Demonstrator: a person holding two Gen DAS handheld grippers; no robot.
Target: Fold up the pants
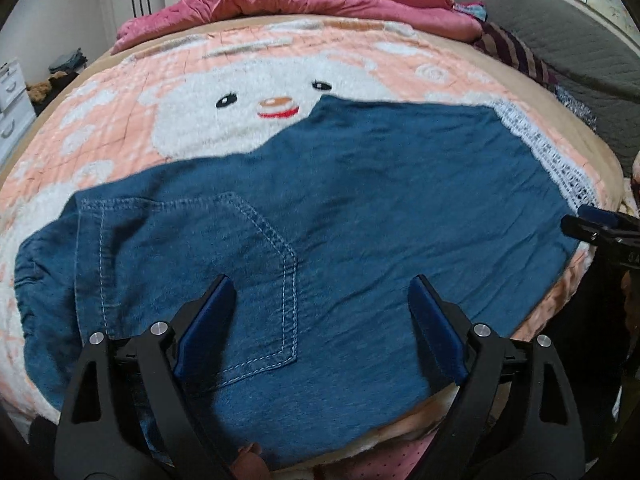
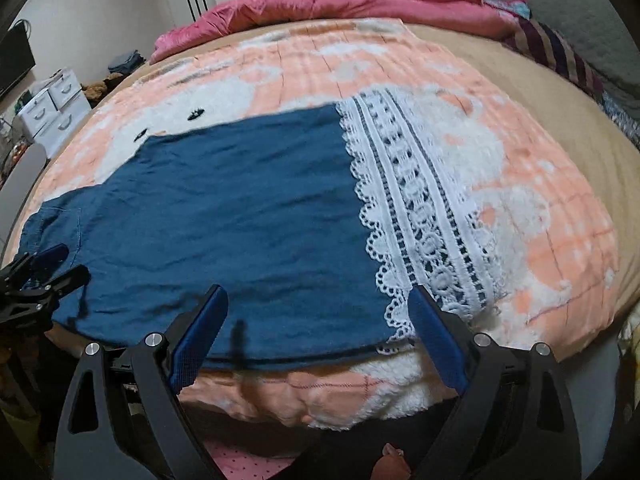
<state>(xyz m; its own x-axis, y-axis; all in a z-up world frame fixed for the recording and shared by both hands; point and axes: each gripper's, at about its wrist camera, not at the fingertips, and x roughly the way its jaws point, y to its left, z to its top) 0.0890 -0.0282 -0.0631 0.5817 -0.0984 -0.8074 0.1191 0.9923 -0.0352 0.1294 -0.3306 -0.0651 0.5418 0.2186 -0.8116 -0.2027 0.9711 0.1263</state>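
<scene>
The pants [image 1: 320, 208] lie flat across the middle of both views, on the pink blanket [image 1: 120, 92] covering the bed, waistband toward the lower left of the left wrist view, white lace hem [image 2: 420, 208] right of centre in the right wrist view; the left tool [image 1: 320, 292] hovers spread over the back pocket [image 1: 240, 264], pinching nothing; the right tool [image 2: 316, 300] is spread too, near the bottom edge of the cloth; likely next is a fold; each tool should bite both layers at the near edge, then lift evenly to keep the crease straight.
</scene>
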